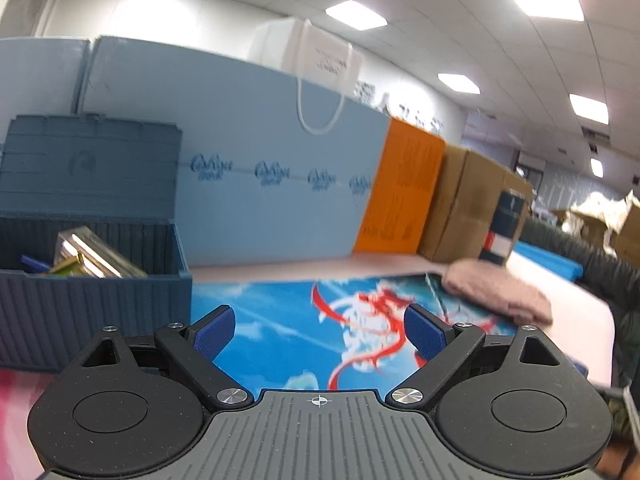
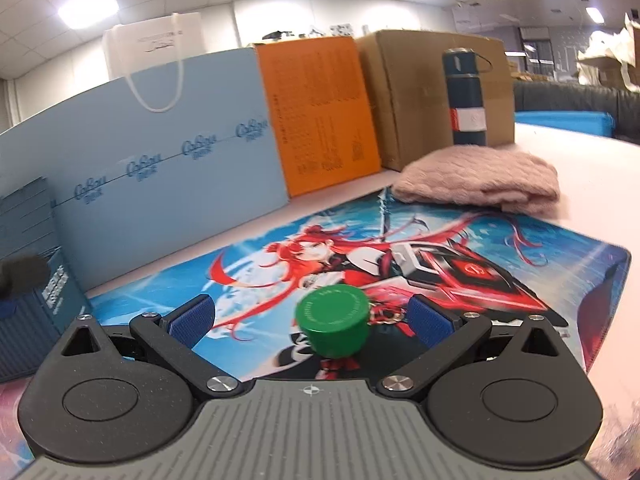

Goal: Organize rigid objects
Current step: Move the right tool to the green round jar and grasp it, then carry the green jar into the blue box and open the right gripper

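My right gripper (image 2: 310, 320) was wide open around the green cap (image 2: 332, 326) on the mat (image 2: 540, 256), pads clear. Left gripper (image 1: 318, 330) gaped empty; blue bin (image 1: 92, 292) at 10 o'clock, contents half hidden and blurred.

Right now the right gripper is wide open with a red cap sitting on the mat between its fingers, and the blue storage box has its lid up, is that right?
Not quite: the cap is green, not red, as the right wrist view shows. The rest holds: the right gripper is wide open around it on the mat, and the blue storage box has its lid up.
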`<move>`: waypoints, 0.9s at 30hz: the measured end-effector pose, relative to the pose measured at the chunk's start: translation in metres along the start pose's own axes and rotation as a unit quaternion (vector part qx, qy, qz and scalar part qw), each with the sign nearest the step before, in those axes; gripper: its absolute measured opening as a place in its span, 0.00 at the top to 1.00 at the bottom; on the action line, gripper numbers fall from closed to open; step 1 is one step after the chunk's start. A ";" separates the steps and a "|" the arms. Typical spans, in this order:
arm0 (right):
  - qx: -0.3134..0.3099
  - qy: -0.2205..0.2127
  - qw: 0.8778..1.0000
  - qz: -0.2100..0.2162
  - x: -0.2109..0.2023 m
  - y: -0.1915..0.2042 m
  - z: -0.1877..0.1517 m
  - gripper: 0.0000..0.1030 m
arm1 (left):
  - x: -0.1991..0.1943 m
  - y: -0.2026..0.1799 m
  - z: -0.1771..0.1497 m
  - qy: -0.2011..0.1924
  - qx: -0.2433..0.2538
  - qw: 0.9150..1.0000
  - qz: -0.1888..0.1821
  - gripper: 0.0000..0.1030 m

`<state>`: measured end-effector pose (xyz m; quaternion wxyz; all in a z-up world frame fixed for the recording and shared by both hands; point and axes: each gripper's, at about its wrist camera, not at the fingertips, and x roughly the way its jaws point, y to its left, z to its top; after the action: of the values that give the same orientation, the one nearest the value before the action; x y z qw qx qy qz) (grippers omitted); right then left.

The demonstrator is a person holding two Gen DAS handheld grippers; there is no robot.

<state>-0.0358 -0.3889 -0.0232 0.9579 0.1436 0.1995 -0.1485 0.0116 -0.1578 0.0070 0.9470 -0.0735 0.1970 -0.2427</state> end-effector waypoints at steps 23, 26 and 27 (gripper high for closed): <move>-0.010 0.065 0.997 -0.039 0.047 0.001 -0.006 0.61 | 0.006 0.015 -0.018 0.042 -0.015 0.999 -0.014 0.09; -0.007 0.061 0.998 -0.029 0.044 0.001 -0.006 0.62 | 0.004 0.014 -0.018 0.042 -0.016 0.999 -0.019 0.09; -0.007 0.054 0.998 -0.025 0.041 0.001 -0.006 0.62 | 0.002 0.014 -0.017 0.042 -0.016 0.999 -0.020 0.09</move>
<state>-0.0011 -0.3955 -0.0455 0.9426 0.1398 0.2558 -0.1629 0.0125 -0.1470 -0.0125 0.9314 -0.0824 0.2394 -0.2613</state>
